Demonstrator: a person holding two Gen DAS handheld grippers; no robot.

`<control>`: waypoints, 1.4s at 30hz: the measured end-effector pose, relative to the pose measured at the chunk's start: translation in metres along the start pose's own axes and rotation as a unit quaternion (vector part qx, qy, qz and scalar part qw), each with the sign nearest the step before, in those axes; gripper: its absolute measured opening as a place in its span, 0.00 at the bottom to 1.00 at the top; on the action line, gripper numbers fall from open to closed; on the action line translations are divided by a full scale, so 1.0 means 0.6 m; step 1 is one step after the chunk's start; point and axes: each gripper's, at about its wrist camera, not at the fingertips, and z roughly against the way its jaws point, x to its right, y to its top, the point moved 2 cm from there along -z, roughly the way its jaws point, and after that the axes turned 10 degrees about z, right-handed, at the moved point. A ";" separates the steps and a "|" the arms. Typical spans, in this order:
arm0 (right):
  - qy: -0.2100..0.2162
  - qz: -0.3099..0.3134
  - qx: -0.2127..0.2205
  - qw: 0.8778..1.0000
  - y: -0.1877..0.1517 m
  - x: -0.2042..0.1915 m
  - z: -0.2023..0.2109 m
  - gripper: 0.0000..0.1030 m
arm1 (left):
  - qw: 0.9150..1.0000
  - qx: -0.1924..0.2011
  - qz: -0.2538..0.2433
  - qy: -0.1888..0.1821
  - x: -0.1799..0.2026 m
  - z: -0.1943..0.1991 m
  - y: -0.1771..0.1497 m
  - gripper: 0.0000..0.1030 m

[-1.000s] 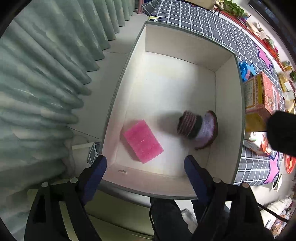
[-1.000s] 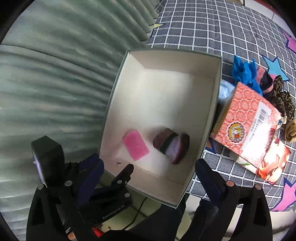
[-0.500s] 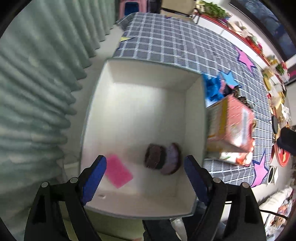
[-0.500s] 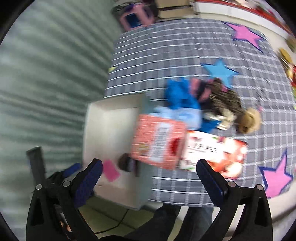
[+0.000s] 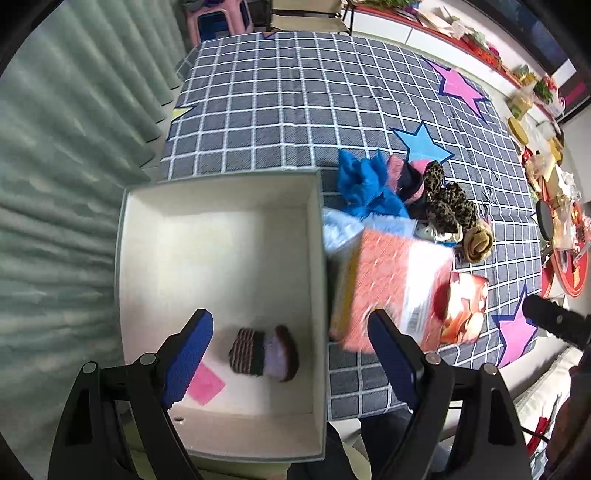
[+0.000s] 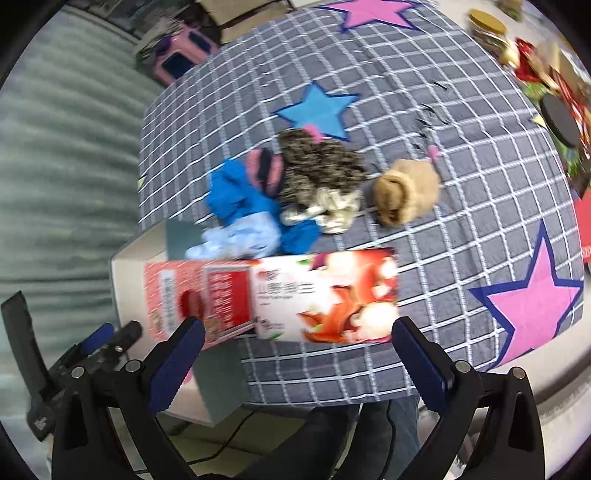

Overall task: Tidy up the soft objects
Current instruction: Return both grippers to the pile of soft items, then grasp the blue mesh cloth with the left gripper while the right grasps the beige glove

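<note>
A white open box (image 5: 221, 192) stands at the table's left edge, with a striped purple slipper (image 5: 264, 352) and a pink sponge (image 5: 205, 384) on its floor. My left gripper (image 5: 291, 350) hangs open high above the box's near right corner, empty. A pile of soft things lies on the checked cloth: blue cloth (image 6: 236, 192), a pink and navy piece (image 6: 264, 170), leopard-print fabric (image 6: 317, 162) and a tan plush (image 6: 404, 188). My right gripper (image 6: 295, 362) is open and empty above the table's near edge, short of the pile.
Two red printed cartons (image 6: 321, 295) (image 5: 391, 288) lie between the box and the near edge. The checked cloth (image 6: 443, 258) carries pink and blue stars. Green curtains (image 5: 55, 184) hang left. A pink stool (image 5: 218, 22) stands beyond the table, clutter (image 5: 554, 221) at the right.
Both grippers have swung away from the box toward the right, over the table. The soft pile and cartons have come into view; the box has slid to the left. Both stayed open.
</note>
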 end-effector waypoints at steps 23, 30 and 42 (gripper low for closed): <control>-0.029 -0.069 -0.062 0.995 0.105 0.196 -0.114 0.99 | 0.983 -0.141 -0.076 0.094 0.172 -0.230 0.212 0.86; -0.040 -0.063 -0.092 0.993 0.134 0.221 -0.175 0.99 | 0.970 -0.203 -0.078 0.110 0.180 -0.303 0.226 0.86; -0.008 -0.048 -0.094 0.994 0.165 0.205 -0.213 0.47 | 0.971 -0.217 -0.059 0.076 0.179 -0.333 0.234 0.27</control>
